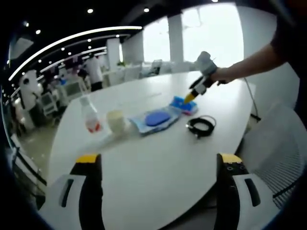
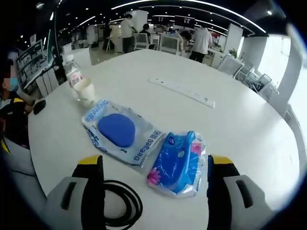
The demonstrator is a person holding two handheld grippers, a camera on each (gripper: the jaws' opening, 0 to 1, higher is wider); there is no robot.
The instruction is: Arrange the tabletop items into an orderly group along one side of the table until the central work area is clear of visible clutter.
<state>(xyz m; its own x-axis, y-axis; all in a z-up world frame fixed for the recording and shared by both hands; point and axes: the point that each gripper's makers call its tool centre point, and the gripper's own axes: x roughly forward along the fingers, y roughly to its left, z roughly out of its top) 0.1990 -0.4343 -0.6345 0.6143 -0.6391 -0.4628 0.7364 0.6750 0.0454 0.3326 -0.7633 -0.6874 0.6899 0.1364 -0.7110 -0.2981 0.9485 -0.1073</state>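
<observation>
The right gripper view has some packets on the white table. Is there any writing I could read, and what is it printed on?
"Qeeyeo" or similar, blue letters, uncertain: printed twice along the edges of the clear plastic pouch with the blue oval pad.
Blue plastic tissue packet with pink flowers: a small round logo, too blurred to read.
Clear plastic bottle with red label: print too small to read.
White paper cup: no writing visible.

Table (image 2: 249, 129): smooth white top, faint sheen under ceiling lights. Blue tissue pack (image 2: 176, 164): glossy, crinkled plastic film. Flat pouch with blue disc (image 2: 120, 132): clear, shiny plastic wrap. Cup (image 2: 85, 91): matt, paper-like white. Bottle (image 1: 89, 115): clear plastic. Cable coil (image 1: 200, 126): black, smooth rubbery jacket. Chair back (image 1: 283, 143): white mesh.
</observation>
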